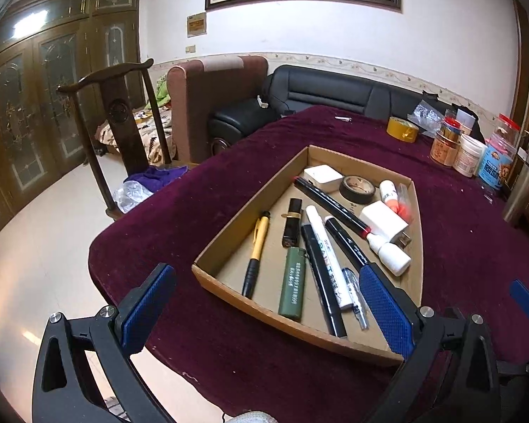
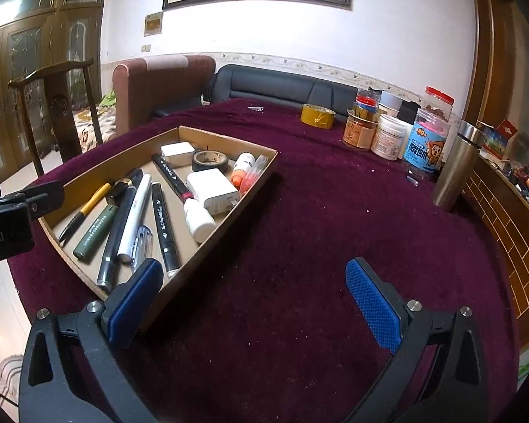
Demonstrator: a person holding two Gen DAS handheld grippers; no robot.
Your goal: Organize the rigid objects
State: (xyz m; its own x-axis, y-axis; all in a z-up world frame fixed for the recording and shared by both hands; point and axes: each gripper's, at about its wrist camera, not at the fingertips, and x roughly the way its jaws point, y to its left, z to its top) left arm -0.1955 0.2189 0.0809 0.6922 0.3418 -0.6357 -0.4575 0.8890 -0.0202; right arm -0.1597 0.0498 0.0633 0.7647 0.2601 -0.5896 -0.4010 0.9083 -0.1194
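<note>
Left wrist shows our tray (image 1: pixel 229 243) already packed with pens (image 1: pixel 321 264); both hand-held grippers, left (image 1: pixel 268 303) and right (image 2: pixel 254 299), gape wide, empty. We judge little remains.

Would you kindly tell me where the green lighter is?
The olive-green rectangular lighter lies inside the shallow cardboard tray, near its front edge, between the yellow-and-black pen and a black marker.

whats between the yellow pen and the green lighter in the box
Nothing: bare cardboard floor of the box separates the yellow pen from the green lighter, clearest in the left wrist view.
</note>
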